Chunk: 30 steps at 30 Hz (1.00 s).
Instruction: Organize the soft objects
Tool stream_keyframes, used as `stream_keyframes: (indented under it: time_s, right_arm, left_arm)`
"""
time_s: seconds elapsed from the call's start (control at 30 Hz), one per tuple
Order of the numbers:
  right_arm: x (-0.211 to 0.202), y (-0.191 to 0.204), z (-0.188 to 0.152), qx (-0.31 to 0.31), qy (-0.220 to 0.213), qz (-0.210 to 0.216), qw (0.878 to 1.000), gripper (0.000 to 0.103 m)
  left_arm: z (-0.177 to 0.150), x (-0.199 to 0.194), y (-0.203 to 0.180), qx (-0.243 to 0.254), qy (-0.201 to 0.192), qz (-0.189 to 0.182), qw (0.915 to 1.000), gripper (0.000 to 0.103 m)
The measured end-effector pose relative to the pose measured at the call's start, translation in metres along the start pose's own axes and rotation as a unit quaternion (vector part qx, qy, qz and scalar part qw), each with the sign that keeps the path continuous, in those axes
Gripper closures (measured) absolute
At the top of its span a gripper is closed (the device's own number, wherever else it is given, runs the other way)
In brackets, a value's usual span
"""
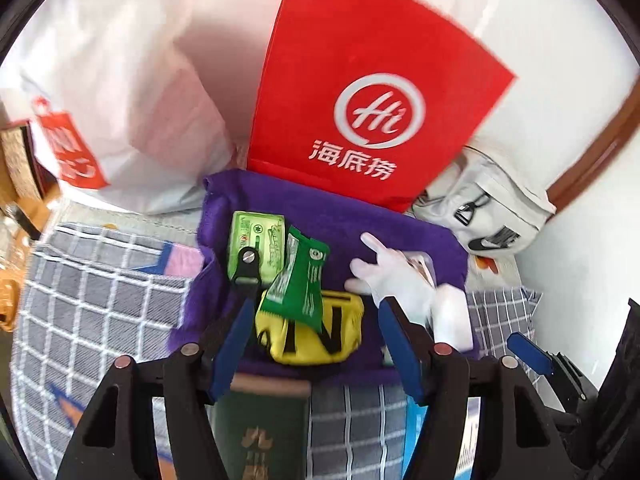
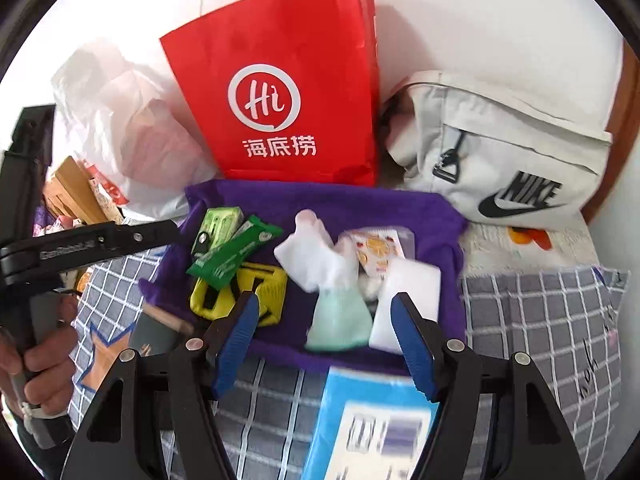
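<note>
I am looking down at the purple cloth point(image 2: 332, 204) spread on the checked bedcover point(image 2: 540, 312). All the small things sit on it, so I think the sorting step is in hand and I am between picks.

My left gripper point(image 1: 320, 332) is open about halfway, and nothing is in it. It hangs over the yellow pouch point(image 1: 320, 336), which shows between its blue pads point(image 1: 232, 344) but is not pinched. The green packet point(image 1: 300, 284) lies across the top of the pouch, toward 12 o'clock. The light green box point(image 1: 256, 240) sits just past that, at about 11 o'clock.

My right gripper point(image 2: 324, 340) is open about halfway too, and empty. The pale green sock point(image 2: 340, 316) lies between its pads, not squeezed. The white glove point(image 2: 308, 252) is at 12 o'clock from the sock and touches it. The white sponge block point(image 2: 408, 300) is beside the sock at 3 o'clock. A small orange-print packet point(image 2: 380, 252) sits behind them, at about 1 o'clock.

The red paper bag point(image 2: 288, 96) stands at the far edge of the cloth, at 12 o'clock. The grey Nike bag point(image 2: 500, 140) is at 2 o'clock.

Next I would pick one soft thing, maybe the sock. I must come straight down, close on it alone, and not grab the glove with it.
</note>
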State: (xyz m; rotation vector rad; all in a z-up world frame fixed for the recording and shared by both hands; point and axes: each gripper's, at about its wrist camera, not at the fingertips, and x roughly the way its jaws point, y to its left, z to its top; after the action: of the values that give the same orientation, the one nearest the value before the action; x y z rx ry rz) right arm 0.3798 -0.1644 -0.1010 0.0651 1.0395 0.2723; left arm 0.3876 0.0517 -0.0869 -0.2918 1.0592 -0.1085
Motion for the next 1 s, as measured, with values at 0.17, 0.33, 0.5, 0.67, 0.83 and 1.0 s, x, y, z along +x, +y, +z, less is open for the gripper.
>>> stream_keyframes:
  time_s: [0.17,0.33,0.5,0.67,0.83,1.0]
  right_arm:
    - [-0.031,0.007,-0.028,0.005,-0.003,-0.006,1.0,0.035]
    - [-0.067,0.015,-0.061,0.012,-0.007,-0.006,1.0,0.025]
    - [-0.11,0.023,-0.097,0.01,-0.036,-0.022,0.999,0.01]
    - [-0.141,0.028,-0.127,0.01,-0.043,-0.038,0.998,0.005]
    - [-0.179,0.032,-0.161,0.008,-0.054,-0.04,0.998,0.005]
    - [-0.221,0.035,-0.19,0.005,-0.066,-0.048,0.997,0.005]
  left_arm:
    - [-0.032,-0.048,-0.008,0.018,-0.018,0.02,0.9995,0.032]
    - [-0.07,-0.09,-0.014,0.037,-0.024,0.024,0.9987,0.025]
    - [-0.114,-0.126,-0.017,0.044,-0.033,0.029,0.9981,0.016]
    - [-0.157,-0.153,-0.02,0.047,-0.04,0.032,0.9976,0.008]
    - [-0.196,-0.172,-0.026,0.057,-0.031,0.041,0.9971,0.008]
    - [-0.232,-0.202,-0.036,0.066,-0.058,0.069,0.9937,0.008]
